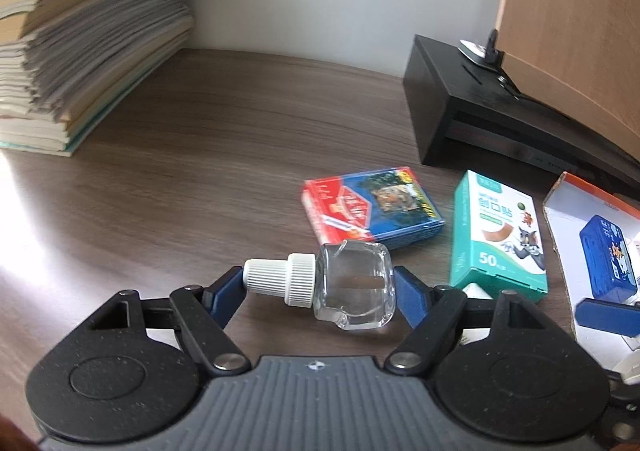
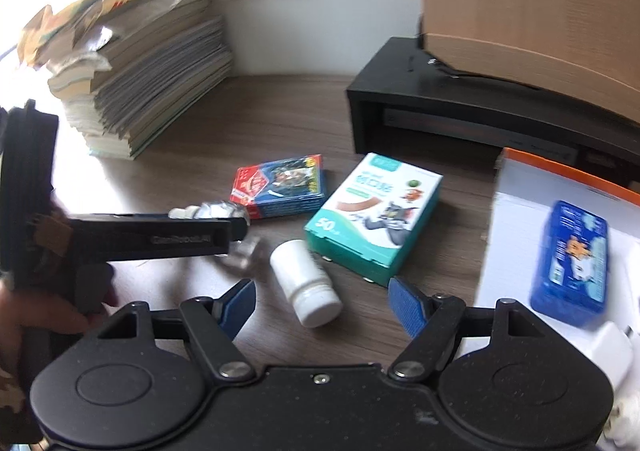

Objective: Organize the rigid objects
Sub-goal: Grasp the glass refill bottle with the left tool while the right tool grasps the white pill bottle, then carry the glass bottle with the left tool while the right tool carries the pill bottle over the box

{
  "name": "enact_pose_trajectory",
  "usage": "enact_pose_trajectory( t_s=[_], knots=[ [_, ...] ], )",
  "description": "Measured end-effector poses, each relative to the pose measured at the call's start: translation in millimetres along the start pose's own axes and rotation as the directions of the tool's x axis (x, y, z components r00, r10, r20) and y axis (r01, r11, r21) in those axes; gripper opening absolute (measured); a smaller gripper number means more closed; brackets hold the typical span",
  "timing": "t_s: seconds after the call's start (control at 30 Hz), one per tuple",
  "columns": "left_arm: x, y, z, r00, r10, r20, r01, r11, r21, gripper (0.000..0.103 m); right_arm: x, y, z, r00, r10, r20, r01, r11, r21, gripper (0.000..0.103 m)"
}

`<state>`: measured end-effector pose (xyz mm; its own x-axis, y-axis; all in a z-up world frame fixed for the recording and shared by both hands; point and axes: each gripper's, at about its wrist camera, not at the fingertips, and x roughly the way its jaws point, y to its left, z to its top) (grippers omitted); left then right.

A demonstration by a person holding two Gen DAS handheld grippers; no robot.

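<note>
A clear glass bottle (image 1: 354, 287) with a white ribbed cap lies on its side on the wooden desk. My left gripper (image 1: 320, 279) is shut on it end to end, one pad on the cap tip and the other on the base. In the right wrist view that bottle (image 2: 240, 251) shows partly under the left gripper's black finger (image 2: 160, 237). A white plastic bottle (image 2: 306, 283) lies on the desk between the spread fingers of my right gripper (image 2: 322, 293), which is open and clear of it. A red-and-blue card box (image 2: 280, 187) and a teal plaster box (image 2: 376, 211) lie just beyond.
A white box with an orange rim (image 2: 520, 211) at the right holds a blue tin (image 2: 572, 263) and a white plug (image 2: 612, 347). A tall stack of books (image 2: 152, 67) stands at the back left, a black riser (image 2: 440, 107) at the back right.
</note>
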<state>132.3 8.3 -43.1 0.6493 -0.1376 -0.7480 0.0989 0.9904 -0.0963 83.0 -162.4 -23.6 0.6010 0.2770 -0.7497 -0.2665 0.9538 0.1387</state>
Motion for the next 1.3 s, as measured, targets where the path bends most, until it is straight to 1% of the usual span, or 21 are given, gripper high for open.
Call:
enact_pose_trajectory(
  t_s=[0.1, 0.23, 0.3, 0.33, 0.37, 0.4, 0.43, 0.47, 0.53, 0.63, 0.73, 0.87, 1.07, 1.3],
  knots=[
    [-11, 13, -1, 1.0, 0.011, 0.006, -0.011, 1.0, -0.025, 0.08, 15, 7, 4, 1.0, 0.018, -0.021, -0.018, 0.999, -0.033, 0.086],
    [-24, 25, -3, 0.999, 0.028, 0.018, -0.027, 0.998, -0.048, 0.08, 34, 16, 6, 0.999, 0.012, -0.044, -0.015, 0.998, -0.068, 0.085],
    [-30, 30, -4, 0.999, 0.033, 0.021, -0.032, 0.998, -0.062, 0.08, 40, 19, 6, 0.999, 0.008, -0.046, -0.012, 0.997, -0.079, 0.075],
    [-32, 31, -5, 0.999, 0.038, 0.022, -0.036, 0.997, -0.068, 0.08, 42, 21, 6, 0.999, 0.013, -0.049, -0.018, 0.996, -0.082, 0.073],
    [-35, 32, -6, 0.999, 0.04, 0.024, -0.038, 0.997, -0.072, 0.08, 43, 23, 6, 0.999, 0.01, -0.053, -0.014, 0.996, -0.086, 0.067],
    [-37, 34, -7, 0.999, 0.041, 0.025, -0.039, 0.997, -0.073, 0.08, 44, 25, 6, 0.999, 0.0, -0.055, -0.005, 0.996, -0.092, 0.049],
    [-39, 34, -8, 0.999, 0.044, 0.027, -0.042, 0.996, -0.076, 0.08, 45, 26, 5, 0.998, -0.007, -0.061, 0.001, 0.995, -0.096, 0.042],
    [-41, 35, -8, 0.999, 0.045, 0.029, -0.042, 0.996, -0.081, 0.08, 45, 27, 4, 0.998, -0.011, -0.062, 0.005, 0.995, -0.096, 0.04],
    [-44, 35, -9, 0.998, 0.044, 0.035, -0.041, 0.996, -0.08, 0.08, 41, 27, 2, 0.998, -0.02, -0.056, 0.015, 0.996, -0.091, 0.04],
    [-48, 31, -10, 0.998, 0.037, 0.042, -0.034, 0.997, -0.074, 0.08, 27, 27, 0, 0.999, -0.03, -0.024, 0.028, 0.997, -0.073, 0.04],
    [-54, 24, -11, 0.998, 0.027, 0.051, -0.023, 0.998, -0.064, 0.08, 9, 24, 0, 1.0, -0.028, 0.01, 0.029, 0.999, -0.044, 0.04],
    [-63, 7, -11, 0.998, 0.004, 0.064, -0.002, 0.999, -0.039, 0.08, -20, 17, -1, 0.997, -0.054, 0.053, 0.054, 0.998, -0.013, 0.04],
    [-79, -28, -12, 0.995, -0.055, 0.087, 0.055, 0.998, 0.004, 0.08, -63, -4, -6, 0.988, -0.114, 0.101, 0.108, 0.992, 0.065, 0.04],
    [-90, -75, -15, 0.986, -0.14, 0.086, 0.134, 0.989, 0.069, 0.08, -104, -35, -24, 0.97, -0.202, 0.132, 0.181, 0.971, 0.157, 0.04]
  ],
)
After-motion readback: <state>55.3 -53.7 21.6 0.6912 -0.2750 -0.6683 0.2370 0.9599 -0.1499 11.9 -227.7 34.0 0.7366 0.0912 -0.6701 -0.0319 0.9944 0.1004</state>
